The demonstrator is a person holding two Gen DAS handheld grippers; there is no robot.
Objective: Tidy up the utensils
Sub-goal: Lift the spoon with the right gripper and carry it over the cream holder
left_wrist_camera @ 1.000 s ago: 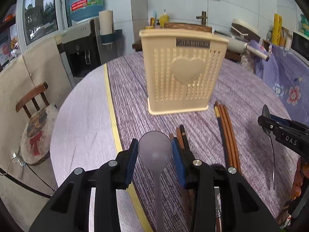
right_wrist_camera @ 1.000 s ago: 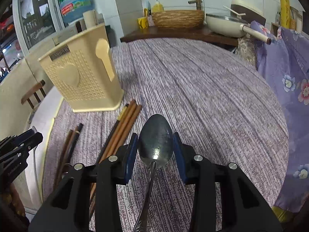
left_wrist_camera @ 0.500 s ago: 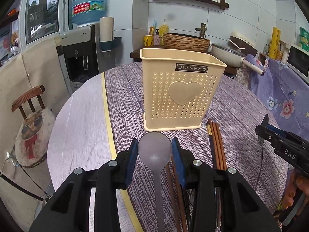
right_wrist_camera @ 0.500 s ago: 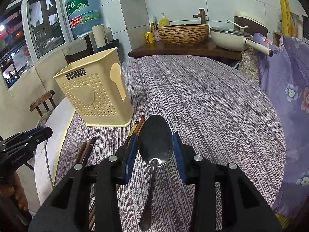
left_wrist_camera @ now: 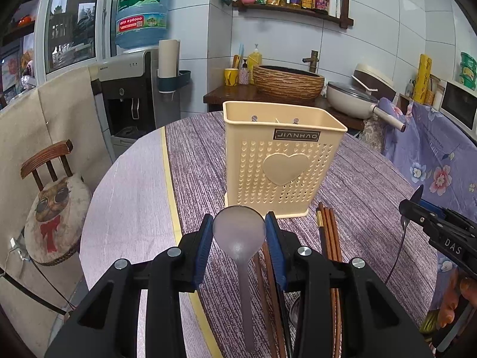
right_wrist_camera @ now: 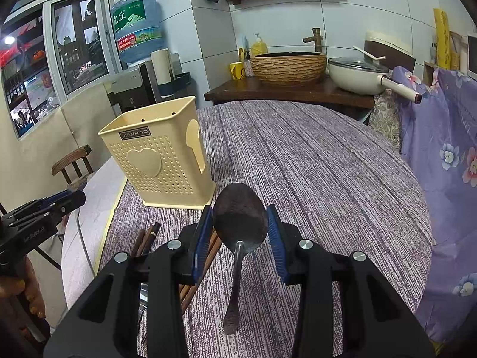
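The left gripper (left_wrist_camera: 239,232) grasps a plastic spoon (left_wrist_camera: 239,234), the right gripper (right_wrist_camera: 240,228) a metal spoon (right_wrist_camera: 240,217); the holder (left_wrist_camera: 280,161) looks empty (chopsticks (left_wrist_camera: 328,232) remain on the bench (right_wrist_camera: 313,164)).

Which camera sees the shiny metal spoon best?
The right wrist view: the metal spoon fills its middle, bowl clamped in the right gripper, handle hanging down. The left wrist view shows only its thin handle at the right edge.

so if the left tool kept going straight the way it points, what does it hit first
Most likely the cream holder. It stands upright dead ahead of the left tool, beyond the plastic spoon clamped in it. The tool tilts downward, so it might meet the table just short of the holder's base; depth is hard to judge.
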